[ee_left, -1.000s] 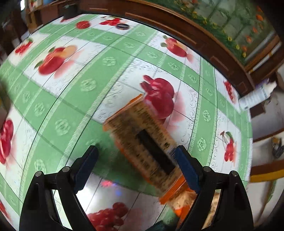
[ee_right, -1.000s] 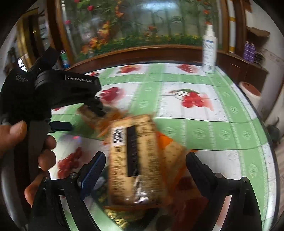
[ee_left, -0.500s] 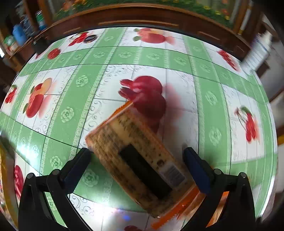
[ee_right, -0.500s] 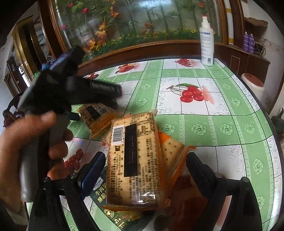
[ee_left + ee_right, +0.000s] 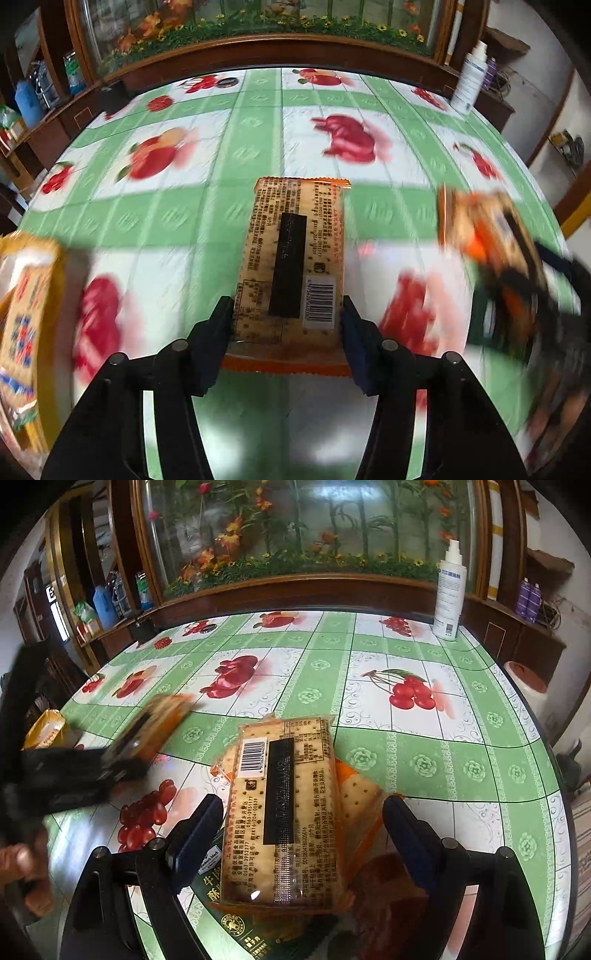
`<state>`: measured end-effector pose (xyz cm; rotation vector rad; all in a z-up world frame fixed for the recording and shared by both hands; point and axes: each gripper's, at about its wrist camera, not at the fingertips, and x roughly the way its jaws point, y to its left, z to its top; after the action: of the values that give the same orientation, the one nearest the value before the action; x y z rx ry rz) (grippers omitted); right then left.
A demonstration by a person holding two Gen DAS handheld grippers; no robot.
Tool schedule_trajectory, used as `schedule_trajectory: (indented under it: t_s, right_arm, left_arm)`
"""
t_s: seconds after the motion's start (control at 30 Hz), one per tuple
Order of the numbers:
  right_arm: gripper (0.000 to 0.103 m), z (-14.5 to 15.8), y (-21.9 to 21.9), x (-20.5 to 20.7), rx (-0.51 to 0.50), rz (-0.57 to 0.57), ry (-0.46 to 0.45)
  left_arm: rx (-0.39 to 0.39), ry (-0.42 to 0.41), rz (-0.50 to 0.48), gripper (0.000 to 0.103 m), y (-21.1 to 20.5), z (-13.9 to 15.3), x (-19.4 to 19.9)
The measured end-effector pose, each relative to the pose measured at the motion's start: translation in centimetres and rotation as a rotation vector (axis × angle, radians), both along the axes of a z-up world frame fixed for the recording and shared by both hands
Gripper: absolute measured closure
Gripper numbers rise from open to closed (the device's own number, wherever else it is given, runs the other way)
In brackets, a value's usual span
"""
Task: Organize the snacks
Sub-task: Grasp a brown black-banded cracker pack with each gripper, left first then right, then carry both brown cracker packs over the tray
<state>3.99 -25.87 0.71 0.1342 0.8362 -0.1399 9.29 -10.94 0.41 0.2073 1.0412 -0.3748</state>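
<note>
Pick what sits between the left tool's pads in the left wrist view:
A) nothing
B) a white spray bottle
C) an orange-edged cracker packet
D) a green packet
C: the left tool is closing with its pads against both long sides of the cracker packet, barcode side up.

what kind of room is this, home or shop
Most likely a home dining or living room: a table under a fruit-print tablecloth, a big glass-fronted wooden cabinet with artificial flowers behind it, and a spray bottle on the table's far edge.
</note>
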Motion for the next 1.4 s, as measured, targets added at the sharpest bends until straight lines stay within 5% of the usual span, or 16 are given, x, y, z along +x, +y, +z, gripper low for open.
schedule_trajectory:
  t_s: [0.23, 0.37, 0.43, 0.63, 0.7, 0.83, 1.0, 1.4]
  right_arm:
    - [0.045, 0.4, 0.6, -0.8, 0.05, 0.02, -0.001]
    - [0.042, 0.2, 2.0, -1.0, 0.028, 0.031, 0.009]
    - [0.04, -0.1, 2.6, -0.7, 0.006, 0.031, 0.013]
    - [0.035, -0.1, 2.8, -0.2, 0.01, 0.012, 0.0]
    - [0.035, -0.2, 2.6, 0.0, 0.013, 0.004, 0.006]
    - [0.046, 0.1, 1.6, -0.5, 0.071, -0.013, -0.002]
    - [0.047, 1.2, 1.4, -1.8, 0.211, 0.011, -0.054]
    - [0.048, 3.0, 6.5, -6.1, 0.48, 0.14, -0.167]
  left_arm:
    - [0.018, 0.026, -0.035, 0.049, 3.9, 0.0, -4.4]
    - [0.057, 0.008, -0.009, 0.043, 4.2, 0.1, -3.8]
    - [0.067, -0.004, 0.014, 0.031, 3.5, 0.1, -2.9]
    - [0.032, 0.015, 0.045, 0.024, 2.7, -0.5, -1.4]
    - [-0.012, 0.015, 0.053, 0.025, 3.2, -0.7, -1.3]
    - [-0.023, -0.027, 0.072, 0.048, 4.3, -0.4, -2.1]
    - [-0.041, -0.038, 0.084, 0.049, 5.9, 0.1, -3.7]
    - [-0.001, -0.234, 0.146, 0.048, 11.1, 5.3, -10.6]
